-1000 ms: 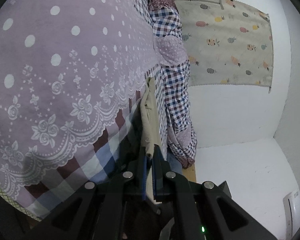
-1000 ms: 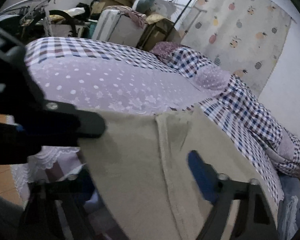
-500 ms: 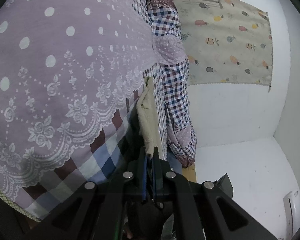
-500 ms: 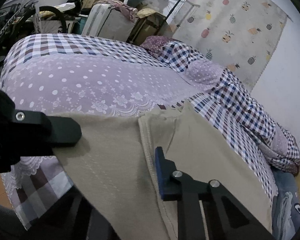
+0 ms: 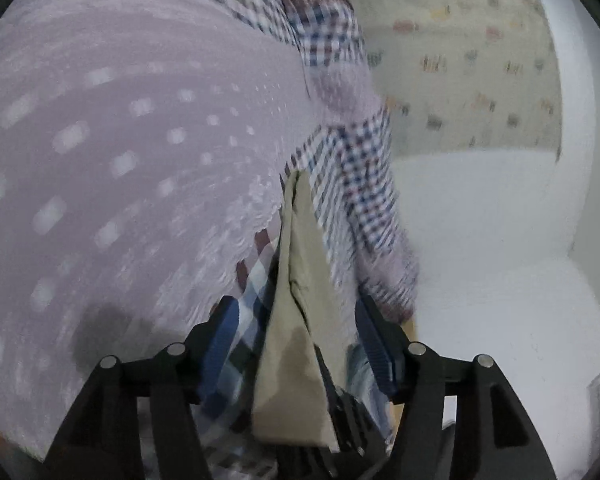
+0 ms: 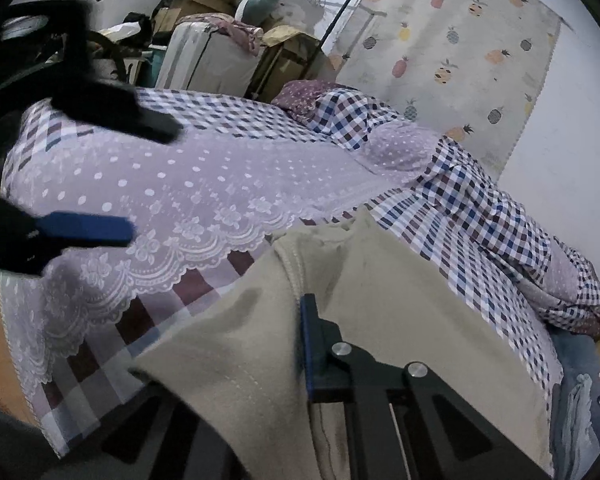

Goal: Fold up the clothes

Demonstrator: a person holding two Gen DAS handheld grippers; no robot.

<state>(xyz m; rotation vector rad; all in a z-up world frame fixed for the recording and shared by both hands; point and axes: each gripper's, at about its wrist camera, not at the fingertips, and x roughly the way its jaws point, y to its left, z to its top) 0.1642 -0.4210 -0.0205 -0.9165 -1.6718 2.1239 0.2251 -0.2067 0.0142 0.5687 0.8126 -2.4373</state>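
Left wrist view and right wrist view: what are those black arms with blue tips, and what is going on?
There is no robot here. A person holds hand-held tongs in each hand, and each pair carries a camera looking along its two fingers. The left view shows the left tongs open, with a beige garment lying loose between the fingers. The right view shows the right tongs closed on that garment; cloth hides one finger. Underneath is a bed with a lilac lace cover and checked bedding.
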